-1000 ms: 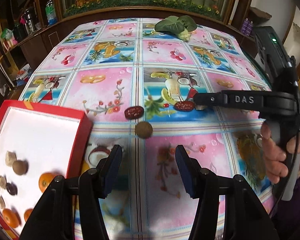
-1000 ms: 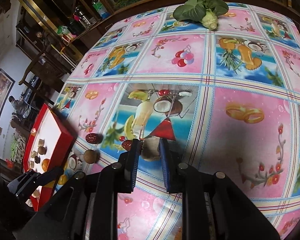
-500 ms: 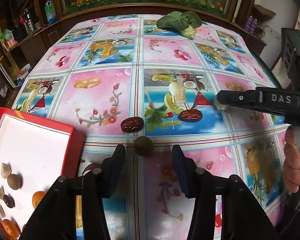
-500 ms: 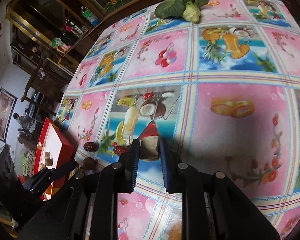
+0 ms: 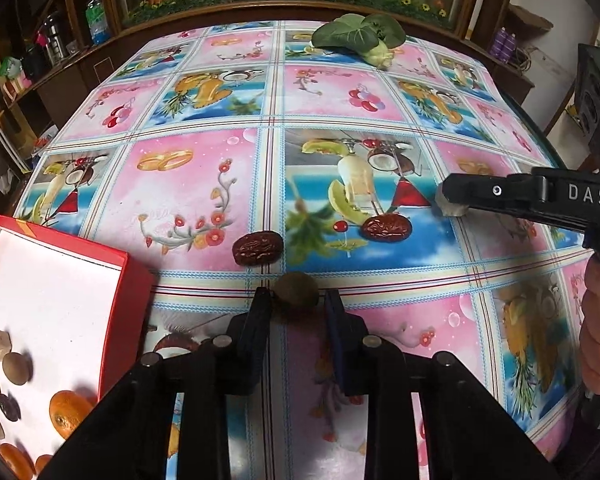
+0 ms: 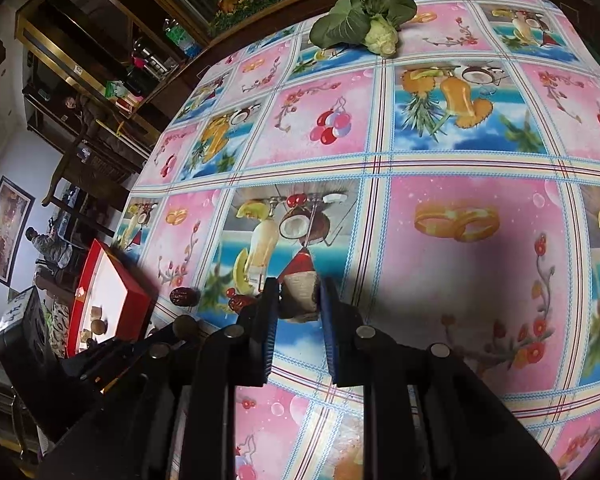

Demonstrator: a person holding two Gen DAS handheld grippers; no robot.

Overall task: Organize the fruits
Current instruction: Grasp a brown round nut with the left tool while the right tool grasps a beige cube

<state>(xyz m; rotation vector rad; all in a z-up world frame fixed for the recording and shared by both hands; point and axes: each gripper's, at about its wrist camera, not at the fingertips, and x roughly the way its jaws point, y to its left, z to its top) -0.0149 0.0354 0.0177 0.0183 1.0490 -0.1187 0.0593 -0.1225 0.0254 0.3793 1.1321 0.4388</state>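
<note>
Left claw [image 5: 295,300]: jaws narrowed around a round brown fruit [image 5: 296,289] on the table [image 5: 196,208], near its front edge; contact cannot be confirmed.
Right claw [image 6: 299,296]: jaws clamped on a pale chunk [image 6: 299,294], raised above the table.
Dates: one [image 5: 258,248] just beyond the brown fruit, another [image 5: 386,229] to its right.
Red box [image 5: 128,280]: front left corner, holding oranges [image 5: 68,412] and small pieces.
Leafy vegetable [image 5: 360,36]: far edge.

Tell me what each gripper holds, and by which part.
The right gripper clamps a pale rough chunk by its two sides. The left gripper brackets a brown round fruit on the tablecloth; whether it grips yet cannot be told.
</note>
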